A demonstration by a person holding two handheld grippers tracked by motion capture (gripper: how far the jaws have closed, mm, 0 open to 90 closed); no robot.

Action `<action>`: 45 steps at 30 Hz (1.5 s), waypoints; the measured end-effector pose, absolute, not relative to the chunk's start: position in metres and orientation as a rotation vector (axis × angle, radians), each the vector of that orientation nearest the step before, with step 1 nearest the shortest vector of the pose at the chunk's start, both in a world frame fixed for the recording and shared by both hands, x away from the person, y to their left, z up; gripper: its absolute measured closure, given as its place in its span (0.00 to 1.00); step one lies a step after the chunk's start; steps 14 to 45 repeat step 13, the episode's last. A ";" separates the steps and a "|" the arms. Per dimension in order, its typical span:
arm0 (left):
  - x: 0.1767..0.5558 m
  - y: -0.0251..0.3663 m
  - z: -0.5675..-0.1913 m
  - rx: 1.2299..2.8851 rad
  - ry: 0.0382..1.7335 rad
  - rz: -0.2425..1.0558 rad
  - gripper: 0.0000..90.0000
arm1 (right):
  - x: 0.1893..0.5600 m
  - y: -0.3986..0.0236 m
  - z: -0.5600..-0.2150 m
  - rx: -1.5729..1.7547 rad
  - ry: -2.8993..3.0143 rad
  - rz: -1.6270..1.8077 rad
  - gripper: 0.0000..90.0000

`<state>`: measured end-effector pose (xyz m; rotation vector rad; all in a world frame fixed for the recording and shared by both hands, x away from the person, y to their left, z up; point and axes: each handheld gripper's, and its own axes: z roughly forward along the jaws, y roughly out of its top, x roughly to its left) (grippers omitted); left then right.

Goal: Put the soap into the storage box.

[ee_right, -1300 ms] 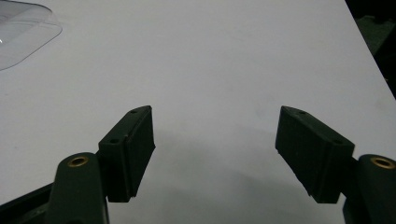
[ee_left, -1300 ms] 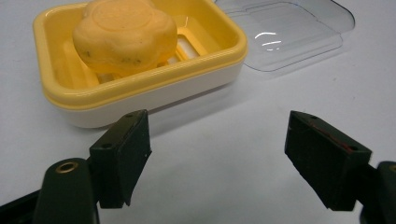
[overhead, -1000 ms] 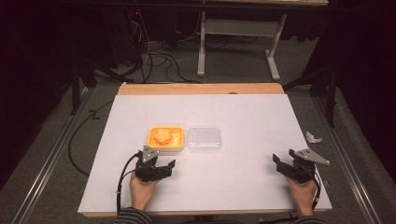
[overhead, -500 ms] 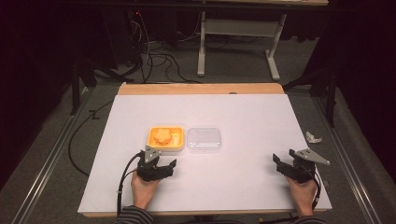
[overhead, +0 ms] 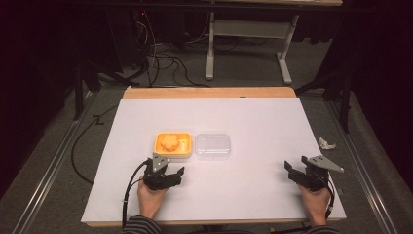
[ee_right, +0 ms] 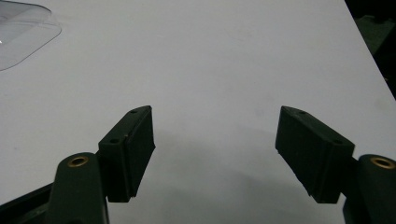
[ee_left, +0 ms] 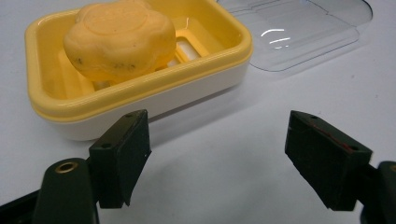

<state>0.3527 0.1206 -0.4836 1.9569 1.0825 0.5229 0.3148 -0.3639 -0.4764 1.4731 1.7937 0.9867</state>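
Your left hand-held gripper sits low over the desk near its front edge in the high view, left of the middle, with its jaws spread wide and nothing between them. Just beyond it stands the yellow soap dish, with an orange flower-shaped soap lying in it, and the clear lid lies flat on the desk, touching or almost touching the dish's right side. Your right hand-held gripper is well apart from these, close to the desk's front right corner, jaws likewise wide and empty. A crumpled white scrap lies on the floor just off the desk's right edge. From the left gripper view, your left hand-held gripper points at the near wall of the soap dish; the left jaw stands just in front of the dish, not touching it. The soap rests tilted on the dish's inner ridges, and the clear lid lies behind to the right. From the right gripper view, your right hand-held gripper gapes over bare desk, with a corner of the clear lid at upper left.
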 end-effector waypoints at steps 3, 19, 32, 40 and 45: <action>0.352 0.120 -0.484 1.958 1.076 0.529 0.25 | 0.315 -0.364 -0.476 1.474 1.794 0.987 0.32; 0.352 0.119 -0.484 1.963 1.064 0.532 0.26 | 0.314 -0.364 -0.476 1.475 1.790 0.990 0.31; 0.352 0.119 -0.484 1.963 1.064 0.532 0.26 | 0.314 -0.364 -0.476 1.475 1.790 0.990 0.31; 0.352 0.119 -0.484 1.963 1.064 0.532 0.26 | 0.314 -0.364 -0.476 1.475 1.790 0.990 0.31; 0.352 0.119 -0.484 1.963 1.064 0.532 0.26 | 0.314 -0.364 -0.476 1.475 1.790 0.990 0.31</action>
